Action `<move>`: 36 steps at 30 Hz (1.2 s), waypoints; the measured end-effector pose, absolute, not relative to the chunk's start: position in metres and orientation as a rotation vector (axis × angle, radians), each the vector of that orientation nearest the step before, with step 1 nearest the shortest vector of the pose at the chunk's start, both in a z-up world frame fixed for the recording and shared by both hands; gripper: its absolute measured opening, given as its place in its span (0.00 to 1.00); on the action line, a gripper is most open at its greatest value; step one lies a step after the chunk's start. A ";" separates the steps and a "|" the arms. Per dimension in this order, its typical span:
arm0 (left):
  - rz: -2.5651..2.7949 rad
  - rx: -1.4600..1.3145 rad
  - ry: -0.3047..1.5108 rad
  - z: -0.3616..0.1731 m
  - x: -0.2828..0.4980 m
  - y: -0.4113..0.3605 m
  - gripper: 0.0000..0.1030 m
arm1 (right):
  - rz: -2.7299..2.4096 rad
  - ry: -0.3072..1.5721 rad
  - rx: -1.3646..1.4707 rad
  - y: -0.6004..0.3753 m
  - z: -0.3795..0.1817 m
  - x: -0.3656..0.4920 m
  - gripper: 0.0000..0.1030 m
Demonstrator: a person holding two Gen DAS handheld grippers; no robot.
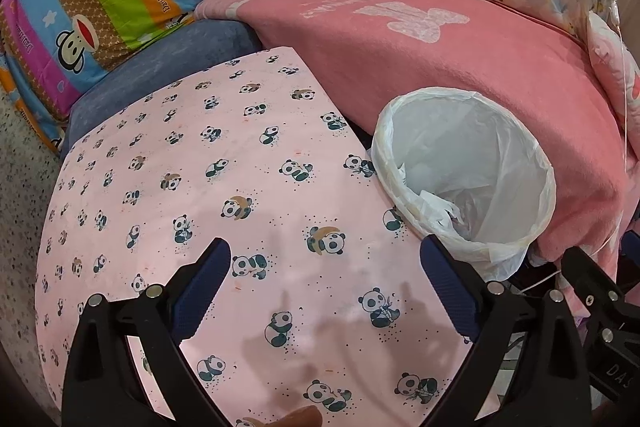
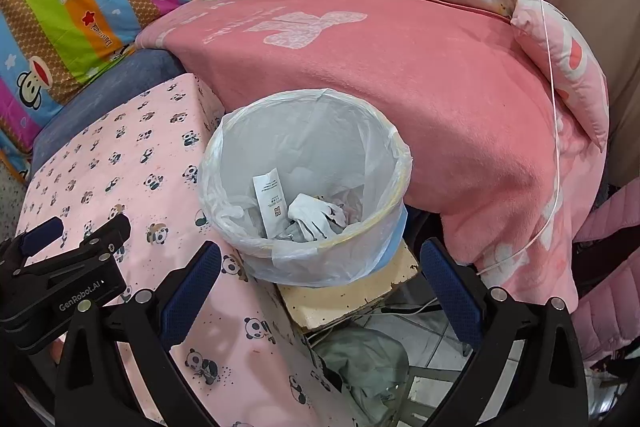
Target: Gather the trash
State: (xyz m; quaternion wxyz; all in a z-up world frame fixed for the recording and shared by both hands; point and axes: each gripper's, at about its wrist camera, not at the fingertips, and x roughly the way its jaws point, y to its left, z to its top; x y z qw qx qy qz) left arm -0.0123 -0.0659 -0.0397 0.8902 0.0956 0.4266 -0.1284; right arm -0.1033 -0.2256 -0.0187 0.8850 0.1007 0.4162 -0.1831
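Both tongs, left [image 1: 325, 257] and right [image 2: 320, 259], gape empty; lined bin [image 2: 394, 143] holds crumpled paper [image 2: 316, 217].

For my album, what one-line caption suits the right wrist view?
Open right gripper above a lined trash bin holding crumpled paper, beside the panda-print table.

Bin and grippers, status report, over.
Left gripper open, empty, over panda cloth. Right gripper open, empty, by bin. Paper trash in bin. Nothing in the way.
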 end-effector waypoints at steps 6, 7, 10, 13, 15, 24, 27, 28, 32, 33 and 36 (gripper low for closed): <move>-0.257 0.194 0.921 -0.049 -0.007 -0.070 0.89 | -0.368 0.883 0.191 -0.227 -0.021 -0.097 0.95; -0.257 0.194 0.927 -0.050 -0.006 -0.070 0.89 | -0.369 0.887 0.189 -0.227 -0.021 -0.096 0.95; -0.258 0.195 0.934 -0.052 -0.004 -0.072 0.89 | -0.372 0.901 0.184 -0.229 -0.025 -0.093 0.95; -0.263 0.196 0.939 -0.054 -0.003 -0.076 0.89 | -0.370 0.910 0.177 -0.232 -0.029 -0.089 0.95; -0.255 0.204 0.948 -0.055 -0.002 -0.078 0.89 | -0.371 0.915 0.170 -0.232 -0.031 -0.087 0.95; -0.267 0.238 0.940 -0.057 -0.001 -0.087 0.89 | -0.379 0.920 0.166 -0.240 -0.039 -0.081 0.95; -0.269 0.238 0.936 -0.057 -0.001 -0.088 0.89 | -0.378 0.923 0.167 -0.242 -0.041 -0.081 0.95; -0.271 0.235 0.940 -0.058 0.000 -0.088 0.89 | -0.381 0.924 0.164 -0.242 -0.041 -0.080 0.95; -0.261 0.225 0.949 -0.060 0.002 -0.088 0.89 | -0.388 0.930 0.158 -0.243 -0.043 -0.079 0.95; -0.262 0.223 0.949 -0.060 0.002 -0.088 0.89 | -0.388 0.930 0.158 -0.243 -0.043 -0.079 0.95; -0.266 0.224 0.943 -0.060 0.001 -0.090 0.89 | -0.390 0.931 0.163 -0.246 -0.045 -0.079 0.95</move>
